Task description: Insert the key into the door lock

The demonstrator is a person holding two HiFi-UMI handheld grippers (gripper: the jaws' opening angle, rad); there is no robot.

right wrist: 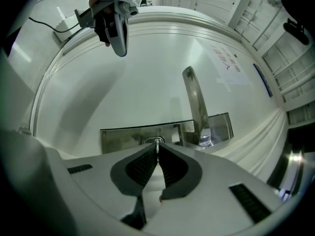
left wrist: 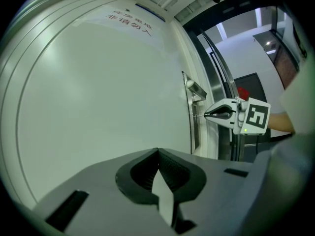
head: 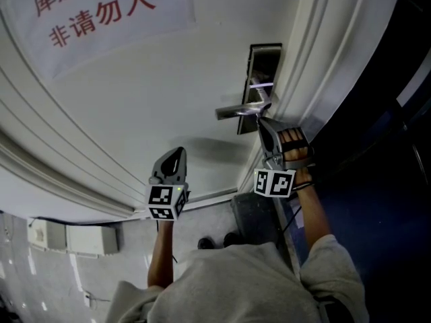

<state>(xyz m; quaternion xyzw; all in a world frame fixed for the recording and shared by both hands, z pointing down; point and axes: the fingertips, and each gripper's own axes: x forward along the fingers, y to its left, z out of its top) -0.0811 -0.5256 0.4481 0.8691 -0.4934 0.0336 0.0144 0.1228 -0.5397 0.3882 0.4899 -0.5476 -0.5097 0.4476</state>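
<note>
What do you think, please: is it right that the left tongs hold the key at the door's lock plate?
Not quite: it is the right tongs that hold the key at the door's lock plate. The right gripper view shows the key pinched between them, its tip at the plate. The left tongs are shut on nothing, held off the door.

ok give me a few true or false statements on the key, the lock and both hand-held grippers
1. The right hand-held gripper is shut on the key. True.
2. The left hand-held gripper grips the door handle. False: it is shut on nothing, off to the side of the handle.
3. The key points at the lock plate. True.
4. The sign on the door has green print. False: the print is red.
</note>
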